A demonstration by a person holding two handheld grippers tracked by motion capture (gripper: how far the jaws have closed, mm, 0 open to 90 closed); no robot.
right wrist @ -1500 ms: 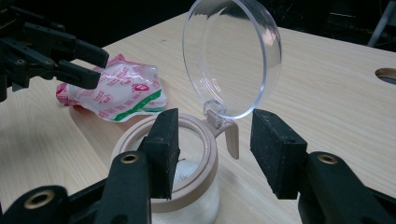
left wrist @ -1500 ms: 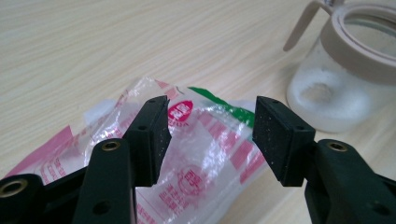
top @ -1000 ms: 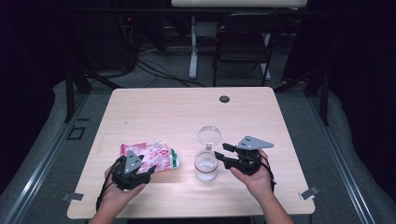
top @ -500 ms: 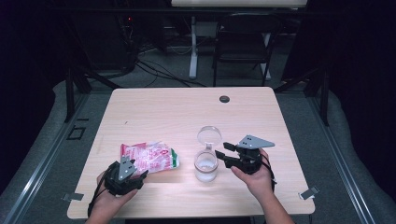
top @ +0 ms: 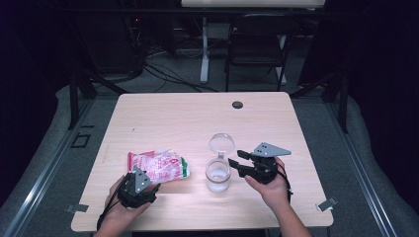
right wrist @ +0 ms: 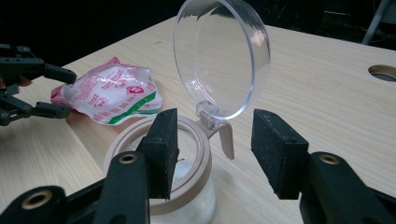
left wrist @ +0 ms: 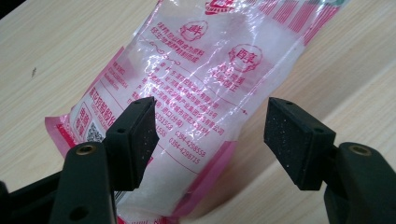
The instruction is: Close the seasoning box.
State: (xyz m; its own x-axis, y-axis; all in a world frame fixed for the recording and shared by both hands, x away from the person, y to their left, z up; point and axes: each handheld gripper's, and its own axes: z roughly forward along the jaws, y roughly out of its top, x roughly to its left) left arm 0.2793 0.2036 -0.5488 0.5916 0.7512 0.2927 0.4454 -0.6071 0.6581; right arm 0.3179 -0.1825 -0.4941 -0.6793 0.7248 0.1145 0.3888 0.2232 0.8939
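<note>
We see the bag (top: 158,168) lying flat on the table (top: 163,118), at about 9 o'clock from the jar (top: 218,174): clear crinkled plastic, pink print and edges, a green stripe, white grains inside. Our left gripper (top: 148,185) sits at its 7 o'clock end, jaws spread and just been opening, pads off the plastic. The glass jar holds white powder, its clear hinged lid (right wrist: 222,58) standing upright. Our right gripper (top: 237,159) waits at its 3 o'clock, jaws spread, touching nothing.
</note>
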